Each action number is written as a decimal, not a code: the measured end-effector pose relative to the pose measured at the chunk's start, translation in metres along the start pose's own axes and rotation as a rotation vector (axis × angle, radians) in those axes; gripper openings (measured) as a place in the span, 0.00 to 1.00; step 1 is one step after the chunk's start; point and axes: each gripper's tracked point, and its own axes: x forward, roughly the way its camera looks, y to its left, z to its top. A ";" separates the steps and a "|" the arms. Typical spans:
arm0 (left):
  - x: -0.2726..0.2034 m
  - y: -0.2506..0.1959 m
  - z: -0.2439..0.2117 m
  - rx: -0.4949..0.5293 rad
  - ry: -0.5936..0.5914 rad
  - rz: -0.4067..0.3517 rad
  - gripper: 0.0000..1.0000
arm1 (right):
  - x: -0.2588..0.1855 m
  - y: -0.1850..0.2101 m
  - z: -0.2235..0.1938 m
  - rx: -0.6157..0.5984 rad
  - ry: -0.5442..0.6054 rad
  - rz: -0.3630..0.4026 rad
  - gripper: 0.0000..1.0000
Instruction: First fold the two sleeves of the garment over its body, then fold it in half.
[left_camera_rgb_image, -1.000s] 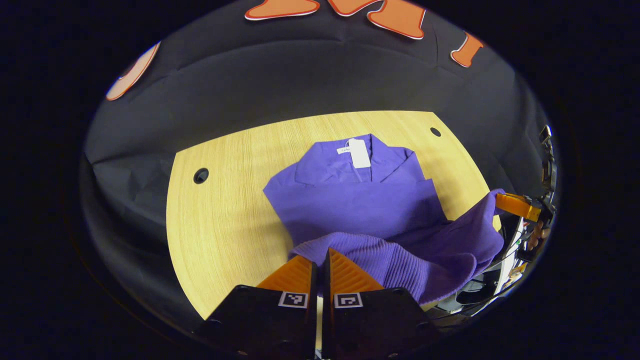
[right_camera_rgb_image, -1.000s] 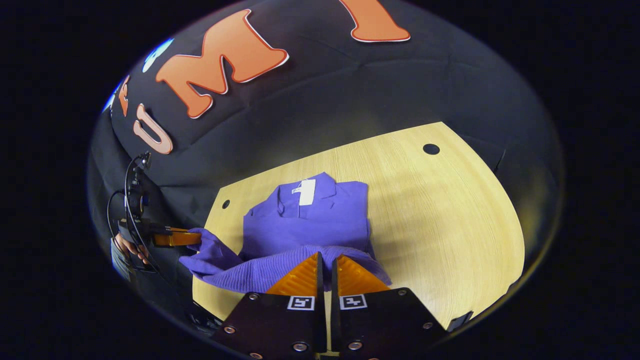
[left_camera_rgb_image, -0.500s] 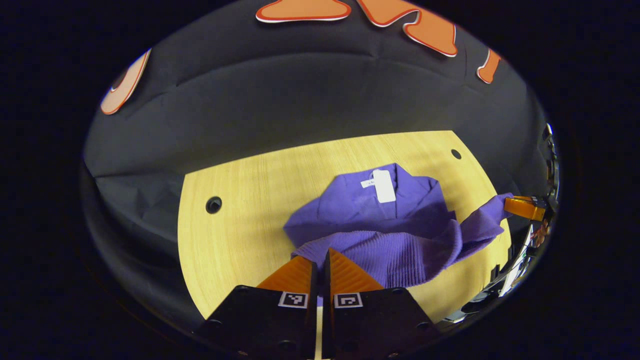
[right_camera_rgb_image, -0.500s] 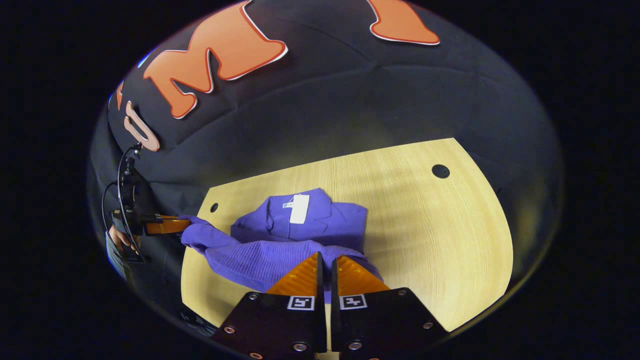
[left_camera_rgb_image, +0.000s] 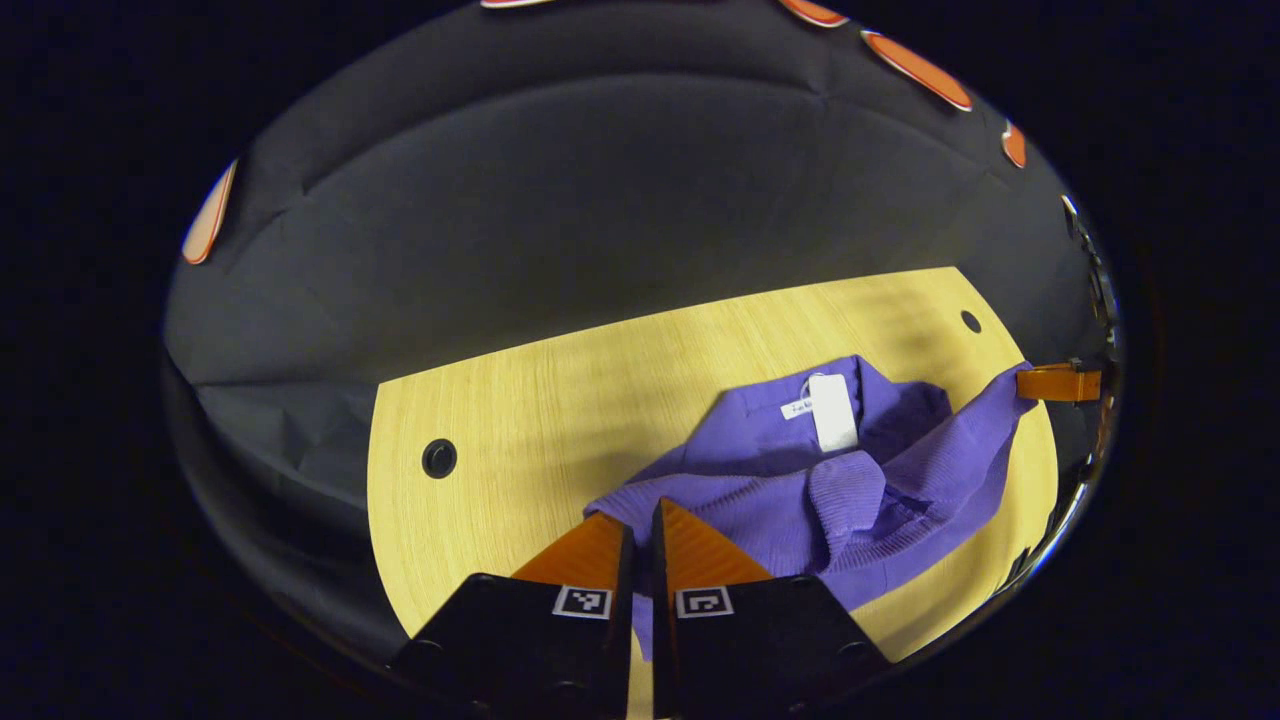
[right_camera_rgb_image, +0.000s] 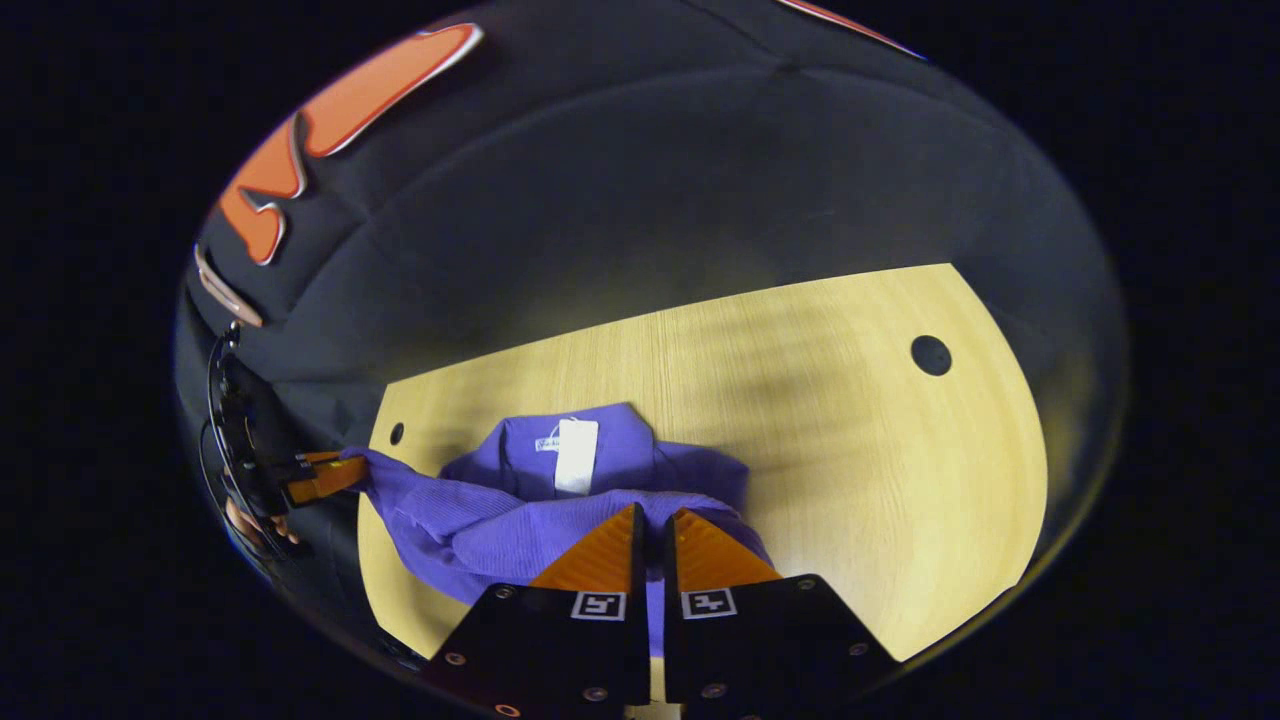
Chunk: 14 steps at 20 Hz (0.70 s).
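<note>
The pale wooden worktop (left_camera_rgb_image: 500, 400) carries the purple garment (left_camera_rgb_image: 760, 450), which lies toward its near edge with the collar pointing at the booth wall and the ribbed hem lifted off the surface and carried over the body, so its long axis runs from near edge to far edge. A white tag (left_camera_rgb_image: 832, 412) lies at the collar beside a small sewn label (left_camera_rgb_image: 797, 408); the writing on both is too small to read. The left hand-held gripper (left_camera_rgb_image: 640, 515) and the right hand-held gripper (right_camera_rgb_image: 655, 522) each pinch a corner of the hem between closed fingers. The folded sleeves are hidden under the raised cloth. Two round holes (right_camera_rgb_image: 931, 355) pierce the worktop.
</note>
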 end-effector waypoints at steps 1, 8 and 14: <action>0.000 0.014 0.012 -0.001 -0.047 0.069 0.14 | 0.005 0.000 0.011 0.035 -0.016 0.004 0.08; -0.022 0.045 0.047 -0.067 -0.267 0.192 0.54 | 0.002 0.004 0.045 0.090 -0.148 0.013 0.35; -0.078 0.042 0.037 -0.162 -0.376 0.134 0.98 | -0.052 0.014 0.034 -0.085 -0.311 -0.038 0.73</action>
